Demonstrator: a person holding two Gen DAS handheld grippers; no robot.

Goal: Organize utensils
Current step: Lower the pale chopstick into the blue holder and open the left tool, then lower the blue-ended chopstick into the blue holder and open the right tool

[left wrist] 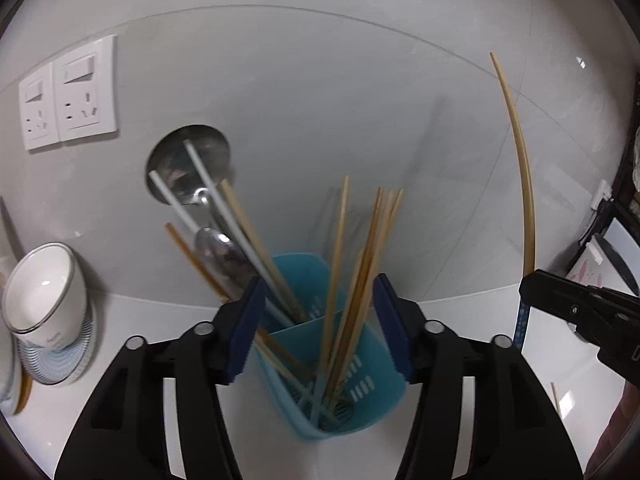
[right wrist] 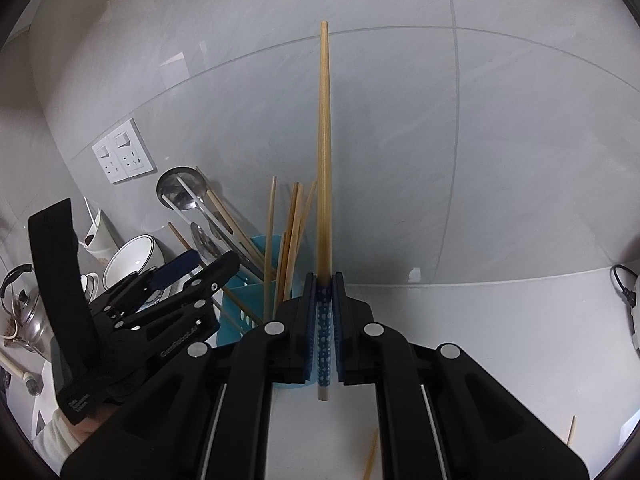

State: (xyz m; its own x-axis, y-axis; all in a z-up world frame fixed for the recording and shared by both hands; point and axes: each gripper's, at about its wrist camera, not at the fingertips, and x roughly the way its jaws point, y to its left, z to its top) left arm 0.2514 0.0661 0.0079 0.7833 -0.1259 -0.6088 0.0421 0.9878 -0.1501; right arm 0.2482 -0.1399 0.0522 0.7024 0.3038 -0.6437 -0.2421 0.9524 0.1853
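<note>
We find the left claw (left wrist: pixel 320 328) standing wide over the blue utensil holder (left wrist: pixel 360 384), its pads gripping nothing. The holder sits on the white surface (right wrist: pixel 500 340) against the wall, chopsticks (left wrist: pixel 360 272) and a ladle (left wrist: pixel 188 164) standing in its compartments. The right claw (right wrist: pixel 324 312) is clamped on one upright chopstick (right wrist: pixel 324 160) beside the holder.

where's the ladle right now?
The steel ladle stands in the far-left compartment of the blue utensil holder, bowl up and leaning left toward the wall sockets, just beyond the left tongs.
</note>
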